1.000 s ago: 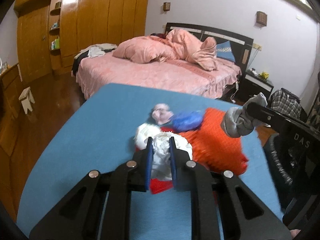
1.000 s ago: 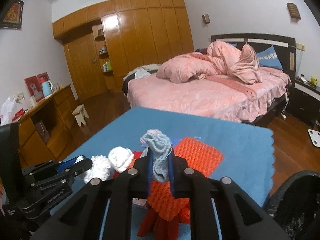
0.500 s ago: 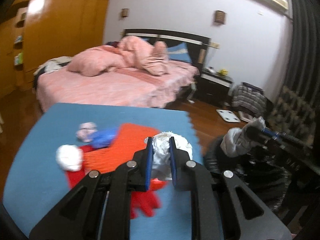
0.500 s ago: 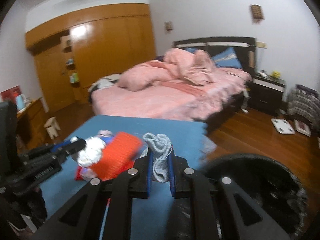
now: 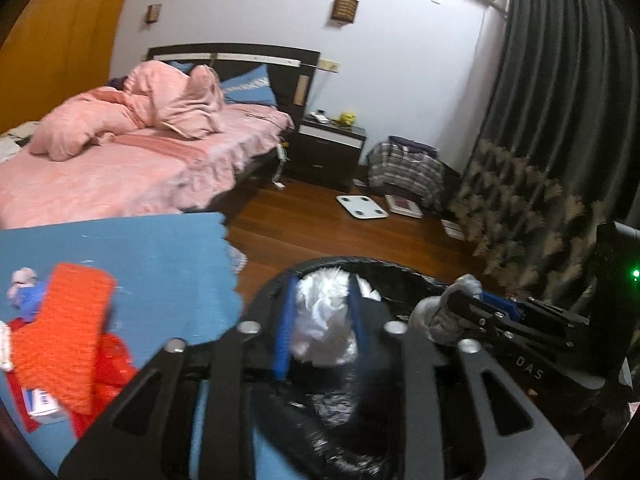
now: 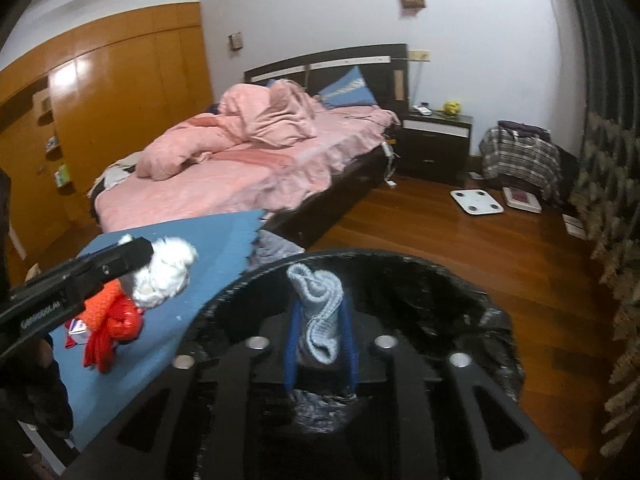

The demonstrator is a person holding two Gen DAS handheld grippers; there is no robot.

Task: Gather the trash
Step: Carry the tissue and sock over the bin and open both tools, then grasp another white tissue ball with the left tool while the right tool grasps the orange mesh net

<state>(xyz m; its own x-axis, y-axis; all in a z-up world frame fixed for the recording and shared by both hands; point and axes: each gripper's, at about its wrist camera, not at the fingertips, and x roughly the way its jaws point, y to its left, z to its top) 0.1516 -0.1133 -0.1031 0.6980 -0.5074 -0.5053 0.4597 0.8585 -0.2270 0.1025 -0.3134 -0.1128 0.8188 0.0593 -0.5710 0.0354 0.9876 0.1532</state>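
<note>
My left gripper (image 5: 322,320) is shut on a crumpled white paper wad (image 5: 324,328) and holds it over the rim of a black bag-lined bin (image 5: 352,432). My right gripper (image 6: 320,320) is shut on a grey knitted sock (image 6: 320,312) and holds it above the bin's opening (image 6: 440,300). The right gripper with the sock shows at the right of the left wrist view (image 5: 452,316). The left gripper with the white wad shows at the left of the right wrist view (image 6: 160,272).
A blue table (image 5: 160,264) left of the bin carries an orange knitted cloth (image 5: 64,328), red plastic (image 6: 112,328), a blue and pink wad (image 5: 24,292) and a small carton (image 5: 40,400). A pink bed (image 6: 248,160), wooden floor, scales (image 6: 476,202) and curtains lie beyond.
Both grippers have swung right from over the table's trash pile to above the bin, each still holding its item.
</note>
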